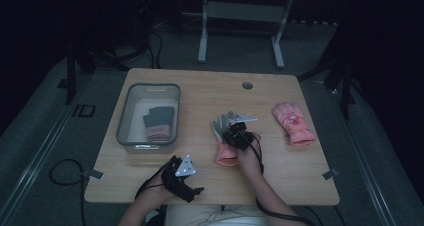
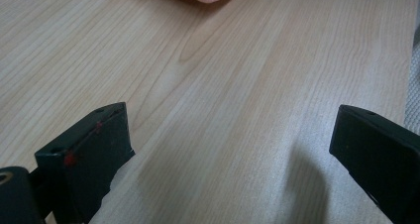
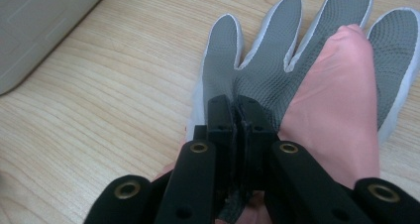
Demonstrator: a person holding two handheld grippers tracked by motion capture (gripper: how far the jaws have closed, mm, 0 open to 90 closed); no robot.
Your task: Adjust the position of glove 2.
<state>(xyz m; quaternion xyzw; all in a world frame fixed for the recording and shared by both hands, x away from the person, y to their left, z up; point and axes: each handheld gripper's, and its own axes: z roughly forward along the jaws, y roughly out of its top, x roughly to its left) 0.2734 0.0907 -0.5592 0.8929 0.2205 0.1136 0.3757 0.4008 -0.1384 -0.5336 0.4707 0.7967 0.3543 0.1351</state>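
- The grey bin (image 1: 126, 117) at the table's (image 1: 280, 171) left holds a folded pair of grey-and-pink gloves (image 1: 159, 123).
- The centre glove (image 3: 277, 80) lies palm up mid-table, grey dotted palm, pink thumb folded over.
- The right gripper (image 3: 239, 116) pinches its palm fabric, jaws closed.
- The left gripper (image 2: 228, 149) gapes wide, empty, at the near edge.

Left claw (image 2: 230, 149) agape over bare table (image 2: 237, 75)

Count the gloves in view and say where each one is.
3: one folded in the grey bin, one palm-up glove pinched by the right gripper, one pink glove lying at the table's right. More could be hidden.
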